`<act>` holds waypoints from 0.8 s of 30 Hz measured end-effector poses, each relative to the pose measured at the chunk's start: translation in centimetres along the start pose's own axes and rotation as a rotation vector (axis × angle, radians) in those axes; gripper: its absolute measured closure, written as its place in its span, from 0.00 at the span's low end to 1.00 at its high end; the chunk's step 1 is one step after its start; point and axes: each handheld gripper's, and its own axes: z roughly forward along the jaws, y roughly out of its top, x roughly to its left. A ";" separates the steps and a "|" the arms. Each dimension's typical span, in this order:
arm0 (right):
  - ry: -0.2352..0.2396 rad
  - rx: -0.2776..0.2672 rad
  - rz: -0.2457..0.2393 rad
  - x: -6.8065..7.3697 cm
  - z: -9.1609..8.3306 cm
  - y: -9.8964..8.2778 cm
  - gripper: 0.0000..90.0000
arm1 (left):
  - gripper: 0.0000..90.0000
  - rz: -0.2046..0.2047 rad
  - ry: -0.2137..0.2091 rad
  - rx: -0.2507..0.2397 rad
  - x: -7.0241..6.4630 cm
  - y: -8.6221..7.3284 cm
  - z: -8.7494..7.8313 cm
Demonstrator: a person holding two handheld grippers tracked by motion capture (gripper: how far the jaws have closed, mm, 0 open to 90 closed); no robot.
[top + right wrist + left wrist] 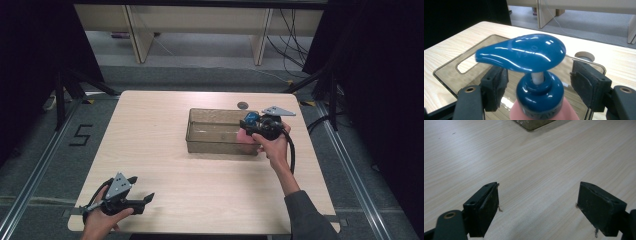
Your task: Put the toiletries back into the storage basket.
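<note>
Landmark: clear tray (215, 146) on the far right part of the table (165, 165).

Pump bottle (537, 82), pink body with a blue collar and a blue pump head, stands upright at the tray's right end; whether its base rests on the tray floor cannot be told. In the high view the bottle (248, 122) sits just at the tray's right wall.

Right gripper (540, 83): fingers (495, 86) spread, one on each side of the bottle's collar, with a gap showing on both sides; pads not pressing. The gripper (250, 126) is held over the tray's right end.

Left gripper (537, 207): fingers (484, 207) spread wide over bare table, nothing between them. It (142, 200) lies well apart from the tray, toward the near left corner.
</note>
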 end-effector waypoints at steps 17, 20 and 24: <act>-0.022 0.003 0.041 0.4 -0.8 0.0 0.31 | 0.19 -0.005 -0.001 -0.002 0.0 0.0 0.0; -0.012 -0.002 0.016 0.3 -0.9 0.1 0.31 | 0.19 0.003 0.001 -0.005 0.1 0.1 0.0; -0.006 0.003 0.035 0.6 -1.1 0.1 0.30 | 0.19 -0.011 0.001 -0.006 0.0 0.0 0.0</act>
